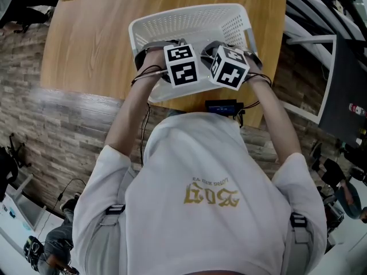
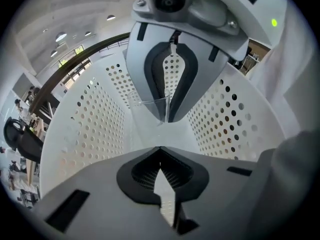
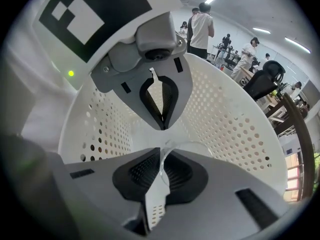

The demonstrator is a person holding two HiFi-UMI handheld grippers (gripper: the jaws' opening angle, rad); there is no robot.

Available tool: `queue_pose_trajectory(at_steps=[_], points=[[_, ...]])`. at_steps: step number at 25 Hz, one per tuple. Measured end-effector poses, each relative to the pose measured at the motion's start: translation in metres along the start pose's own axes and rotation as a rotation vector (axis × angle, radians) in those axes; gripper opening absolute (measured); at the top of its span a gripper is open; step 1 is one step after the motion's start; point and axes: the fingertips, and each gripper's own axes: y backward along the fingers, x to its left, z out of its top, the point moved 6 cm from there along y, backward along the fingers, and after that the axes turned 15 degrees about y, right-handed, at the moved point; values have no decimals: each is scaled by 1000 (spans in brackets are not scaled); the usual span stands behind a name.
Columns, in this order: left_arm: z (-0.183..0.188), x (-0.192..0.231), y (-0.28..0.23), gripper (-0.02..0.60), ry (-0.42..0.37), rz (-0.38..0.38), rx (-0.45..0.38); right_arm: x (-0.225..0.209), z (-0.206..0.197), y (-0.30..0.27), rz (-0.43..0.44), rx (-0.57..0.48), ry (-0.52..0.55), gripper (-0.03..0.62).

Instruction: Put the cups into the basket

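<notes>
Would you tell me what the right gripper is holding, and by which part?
The right gripper pinches a clear plastic cup by the wall at its rim, inside the white perforated basket.

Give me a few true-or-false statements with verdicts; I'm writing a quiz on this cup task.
1. The basket is white with perforated walls. True.
2. The right gripper is shut on a red mug. False: it pinches the wall of a clear cup.
3. The basket stands on the floor. False: it sits on the wooden table.
4. The left gripper and the right gripper face each other inside the basket. True.
</notes>
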Motion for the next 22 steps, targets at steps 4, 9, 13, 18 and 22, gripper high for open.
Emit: queue_pose_trajectory(at_steps=[4, 9, 13, 18, 22], points=[[1, -1, -6, 6, -2, -13, 10, 0, -5, -6, 19, 28, 4, 26], [0, -1, -13, 6, -3, -25, 33, 0, -10, -12, 32, 55, 10, 26], [-1, 0, -18, 7, 0, -35, 50, -1, -14, -16, 33, 80, 14, 26], [-3, -1, -23, 6, 0, -50, 72, 1, -19, -22, 53, 108, 14, 26], [-5, -2, -30, 6, 16, -59, 87, 3, -25, -29, 72, 137, 17, 26]])
